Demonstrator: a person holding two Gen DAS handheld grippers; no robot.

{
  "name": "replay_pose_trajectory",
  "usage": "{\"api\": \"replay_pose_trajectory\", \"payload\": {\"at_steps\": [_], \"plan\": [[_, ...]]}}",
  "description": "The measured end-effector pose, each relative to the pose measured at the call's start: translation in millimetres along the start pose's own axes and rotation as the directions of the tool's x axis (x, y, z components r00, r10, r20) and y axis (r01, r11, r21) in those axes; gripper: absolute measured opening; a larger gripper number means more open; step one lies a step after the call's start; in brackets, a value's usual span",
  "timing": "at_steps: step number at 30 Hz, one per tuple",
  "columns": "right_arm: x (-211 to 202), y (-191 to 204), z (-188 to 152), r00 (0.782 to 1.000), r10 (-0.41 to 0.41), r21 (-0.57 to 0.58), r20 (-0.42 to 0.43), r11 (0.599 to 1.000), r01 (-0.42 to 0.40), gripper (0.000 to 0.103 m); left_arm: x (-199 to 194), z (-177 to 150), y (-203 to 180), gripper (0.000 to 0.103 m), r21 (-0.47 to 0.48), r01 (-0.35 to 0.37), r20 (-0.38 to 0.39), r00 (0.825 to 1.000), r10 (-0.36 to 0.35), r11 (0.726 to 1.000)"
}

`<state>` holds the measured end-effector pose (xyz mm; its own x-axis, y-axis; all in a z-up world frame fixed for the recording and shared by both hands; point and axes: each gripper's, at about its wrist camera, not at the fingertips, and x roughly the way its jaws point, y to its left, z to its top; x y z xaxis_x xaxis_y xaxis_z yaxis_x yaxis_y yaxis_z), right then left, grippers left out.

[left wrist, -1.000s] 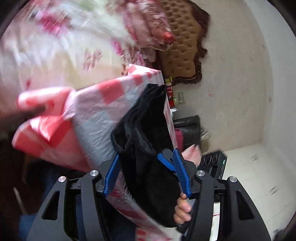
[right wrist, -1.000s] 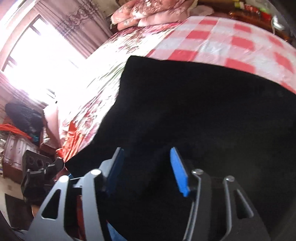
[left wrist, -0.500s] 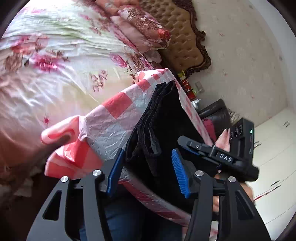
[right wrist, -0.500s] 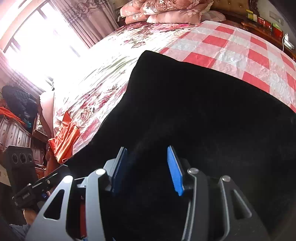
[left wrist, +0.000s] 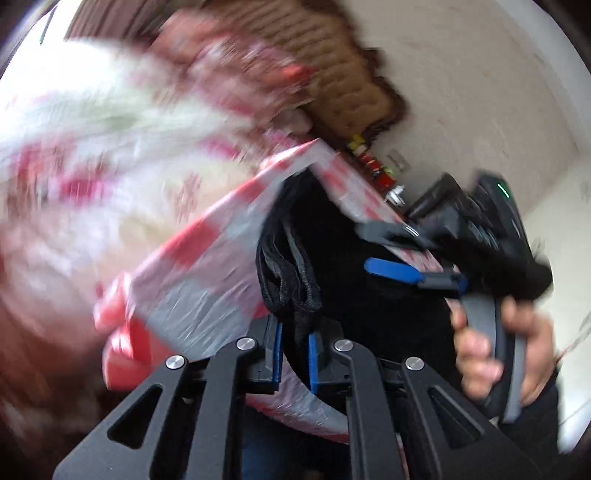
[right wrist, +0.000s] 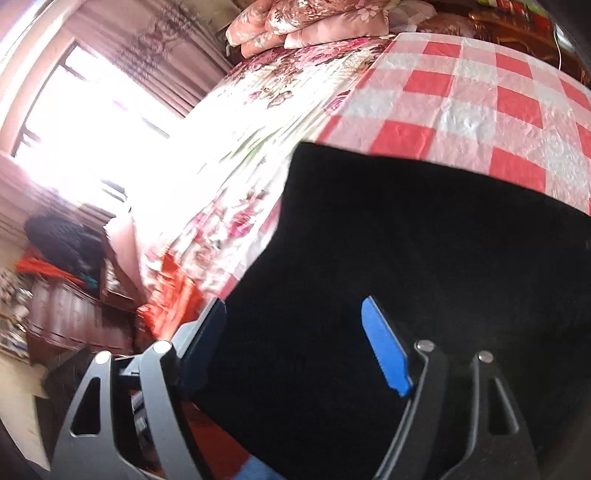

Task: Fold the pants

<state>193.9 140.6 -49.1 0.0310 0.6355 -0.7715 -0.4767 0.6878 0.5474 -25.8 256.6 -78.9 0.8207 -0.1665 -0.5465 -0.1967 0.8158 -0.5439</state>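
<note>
Folded black pants (right wrist: pixel 424 240) lie on a red-and-white checked cloth (right wrist: pixel 461 99) spread over the bed. In the left wrist view their stacked edges (left wrist: pixel 288 280) run toward my left gripper (left wrist: pixel 295 356). Its jaws are closing, and the blue pads pinch a bunch of that black edge. My right gripper (right wrist: pixel 291 306) hangs over the flat top of the pants. Its jaws are opening wide, and the pads press on nothing. The left wrist view also shows the right gripper (left wrist: pixel 364 246) spread above the pants, with a hand (left wrist: pixel 476 354) on its grip.
A floral bedspread (right wrist: pixel 236 147) covers the bed beyond the checked cloth, with pillows (right wrist: pixel 314 26) at the head. A tufted brown headboard (left wrist: pixel 325 59) and small bottles (left wrist: pixel 369 162) stand against the wall. A bright window (right wrist: pixel 74 122) and a wooden dresser (right wrist: pixel 62 317) are at the left.
The left jaws have come together onto the pants' edge, and the left gripper has lifted and rolled. The right jaws have spread wider above the pants.
</note>
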Motion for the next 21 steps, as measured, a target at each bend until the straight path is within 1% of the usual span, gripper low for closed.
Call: {"api": "replay_pose_trajectory", "payload": {"at_steps": [2,4,6,7,8,9,10,12,14,15,18,19,21], "plan": [[-7.0,0.5,10.1,0.999,0.041,0.028,-0.015,0.999,-0.041,0.078,-5.6,1.0,-23.5,0.008,0.1,-0.002,0.028,1.0,0.0,0.995],[-12.8,-0.8,18.8,0.997,0.069,0.056,-0.03,0.996,-0.067,0.079,-7.5,-1.2,-45.8,0.008,0.186,-0.002,0.048,0.999,-0.007,0.982],[-20.5,-2.6,28.5,0.996,0.078,0.081,-0.043,0.994,-0.074,0.079,-2.3,-8.4,-70.7,0.008,0.288,-0.024,0.057,0.998,0.008,0.957],[-24.2,-1.3,32.6,0.996,0.072,0.078,-0.046,0.995,-0.068,0.08,0.8,-9.7,-77.0,0.008,0.309,-0.025,0.054,0.999,0.009,0.951],[-28.5,1.2,36.7,0.997,0.054,0.063,-0.047,0.997,-0.051,0.082,6.0,-12.2,-85.1,0.008,0.325,-0.013,0.04,0.999,0.0,0.946],[-31.8,5.5,41.0,0.998,0.029,0.037,-0.051,0.999,-0.027,0.086,9.5,-13.9,-89.9,0.008,0.332,-0.005,0.028,1.0,-0.004,0.943],[-32.6,8.2,42.0,0.998,0.015,0.021,-0.058,1.0,-0.013,0.088,11.7,-15.6,-95.4,0.008,0.346,-0.008,0.027,1.0,-0.001,0.938],[-32.1,15.7,45.7,0.995,-0.034,-0.017,-0.089,0.999,0.033,0.088,14.3,-16.5,-103.4,0.008,0.373,-0.019,0.033,0.999,0.008,0.928],[-27.6,26.4,47.5,0.989,-0.083,-0.071,-0.121,0.995,0.074,0.09,17.9,-18.6,-108.7,0.008,0.381,-0.019,0.028,1.0,0.009,0.924],[-21.9,33.7,48.6,0.982,-0.119,-0.116,-0.145,0.988,0.103,0.092,19.4,-19.0,-110.7,0.008,0.384,-0.019,0.025,1.0,0.01,0.923],[-3.6,50.7,43.5,0.955,-0.227,-0.224,-0.189,0.957,0.183,0.092,21.6,-22.0,-115.5,0.008,0.393,-0.018,0.022,1.0,0.01,0.919],[6.4,58.3,41.4,0.941,-0.26,-0.277,-0.216,0.941,0.196,0.092,21.5,-22.2,-116.7,0.008,0.395,-0.016,0.021,1.0,0.008,0.919],[20.5,64.6,40.1,0.924,-0.288,-0.327,-0.252,0.924,0.198,0.092,21.2,-25.6,-119.6,0.008,0.404,-0.014,0.024,1.0,0.005,0.915]]}}
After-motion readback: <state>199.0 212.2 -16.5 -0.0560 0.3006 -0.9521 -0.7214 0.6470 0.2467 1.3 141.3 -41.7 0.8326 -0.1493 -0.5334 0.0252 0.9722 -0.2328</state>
